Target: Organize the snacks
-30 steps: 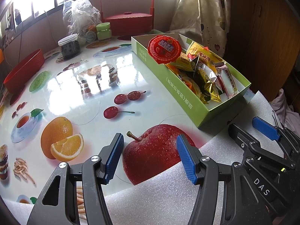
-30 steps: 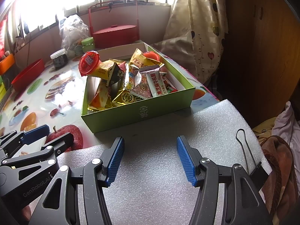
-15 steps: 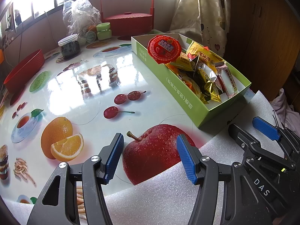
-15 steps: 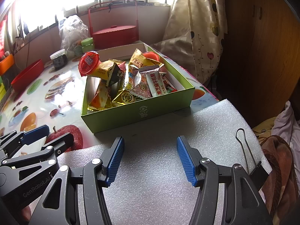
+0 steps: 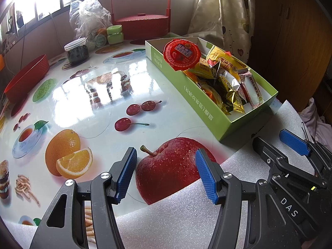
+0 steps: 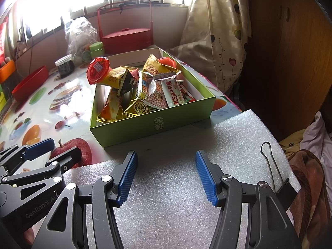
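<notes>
A green cardboard box [image 6: 149, 125] holds a heap of wrapped snacks [image 6: 145, 95]. A red-lidded jelly cup [image 6: 98, 70] leans on its left rim. The box also shows in the left wrist view [image 5: 197, 101] with the cup [image 5: 182, 54] on top. My left gripper [image 5: 166, 174] is open and empty, low over the printed apple on the table, left of the box. My right gripper [image 6: 166, 174] is open and empty over a white foam sheet [image 6: 176, 186], just in front of the box. Each gripper shows in the other's view: the right one [image 5: 276, 143] and the left one [image 6: 51, 151].
A glossy fruit-print table [image 5: 99, 95] carries a red oval bowl [image 5: 27, 76] at left, a dark jar [image 5: 76, 50], a plastic bag [image 5: 89, 20], green pots [image 5: 114, 34] and a red handled basket [image 5: 143, 25] at the back. A binder clip [image 6: 274, 166] grips the foam's right edge. A curtain [image 6: 217, 31] hangs right.
</notes>
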